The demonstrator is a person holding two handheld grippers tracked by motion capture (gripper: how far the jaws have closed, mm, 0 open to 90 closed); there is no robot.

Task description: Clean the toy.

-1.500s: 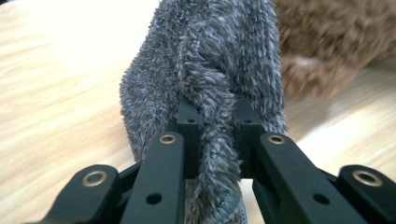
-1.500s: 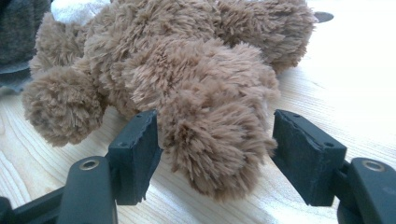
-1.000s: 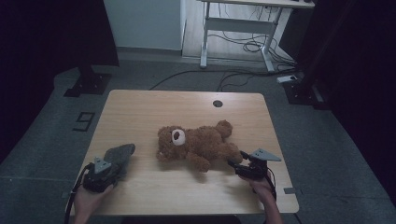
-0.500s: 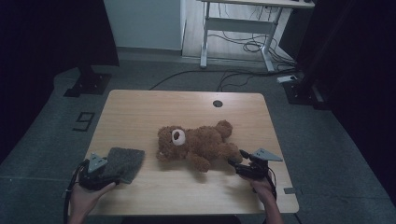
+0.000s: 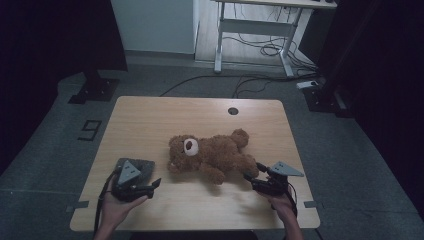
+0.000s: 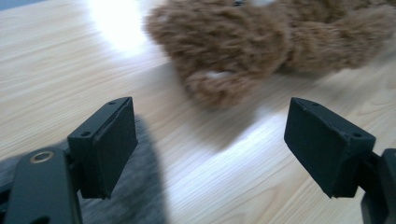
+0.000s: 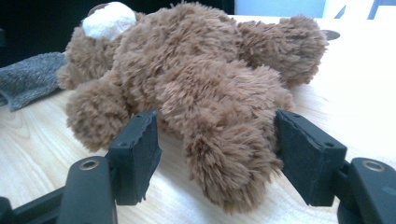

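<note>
On the left of the worktop (image 5: 150, 120), the left gripper (image 5: 150, 185) has just been opening; its fingers (image 6: 109, 140) stand wide apart with nothing between them, the grey cloth (image 5: 142, 167) lying flat just behind and under its left finger. Ahead of them lies the teddy bear (image 5: 215, 156), brown and shaggy with a white muzzle, on its side. The right gripper (image 5: 248, 174) has its fingers (image 7: 140, 154) apart either side of one bear leg, not pressing it.

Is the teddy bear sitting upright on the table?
No, the teddy bear lies flat on the wooden table, its head toward the grey cloth and its legs toward the right gripper.
</note>
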